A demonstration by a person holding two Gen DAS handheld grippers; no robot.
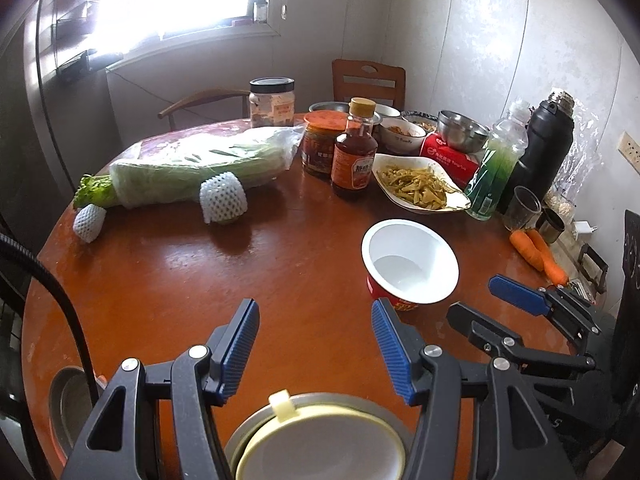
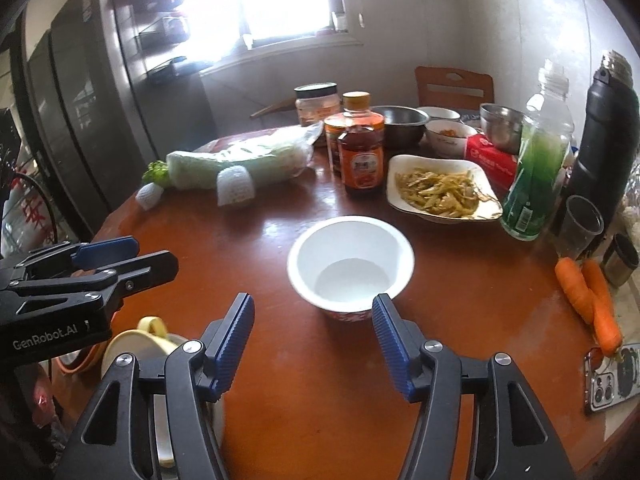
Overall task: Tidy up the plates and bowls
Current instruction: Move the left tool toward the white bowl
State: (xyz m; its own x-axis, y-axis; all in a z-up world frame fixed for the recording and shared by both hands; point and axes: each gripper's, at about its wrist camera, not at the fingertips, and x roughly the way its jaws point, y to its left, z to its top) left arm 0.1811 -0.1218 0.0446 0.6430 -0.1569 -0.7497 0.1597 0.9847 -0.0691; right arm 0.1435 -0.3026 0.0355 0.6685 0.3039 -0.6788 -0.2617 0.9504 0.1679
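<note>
The left gripper (image 1: 316, 344) is hovering over the near edge of the counter (image 1: 192, 280) with its jaws standing apart and nothing between its blue pads (image 1: 240, 344). Just below it, at the counter's edge, a yellow-rimmed bowl (image 1: 320, 444) is sitting inside a grey metal one (image 1: 240, 436).

The right gripper (image 2: 313, 344) is also standing open and gripping nothing. The white cup bowl (image 2: 351, 264), red on the outside and empty, is sitting upright on the counter just ahead of it, and its right fingertip (image 2: 384, 320) is overlapping the bowl's near wall in the right wrist view; whether it is touching I cannot tell. In the left wrist view the same bowl (image 1: 410, 264) is lying ahead and to the right, with the right gripper (image 1: 480, 300) just beside it.

Behind the bowl, a white dish (image 2: 444, 190) of yellow-green shreds is resting on the counter, with a brown sauce bottle (image 2: 361, 148) to its left and a green drink bottle (image 2: 536, 160) to its right. Further back, steel bowls (image 2: 400, 124) and small china bowls (image 2: 446, 134) are crowding together near a red tissue pack (image 2: 490, 156). Bagged cabbage (image 2: 240, 164) is lying at the left, two carrots (image 2: 592, 296) at the right edge beside a black flask (image 2: 604, 140).
</note>
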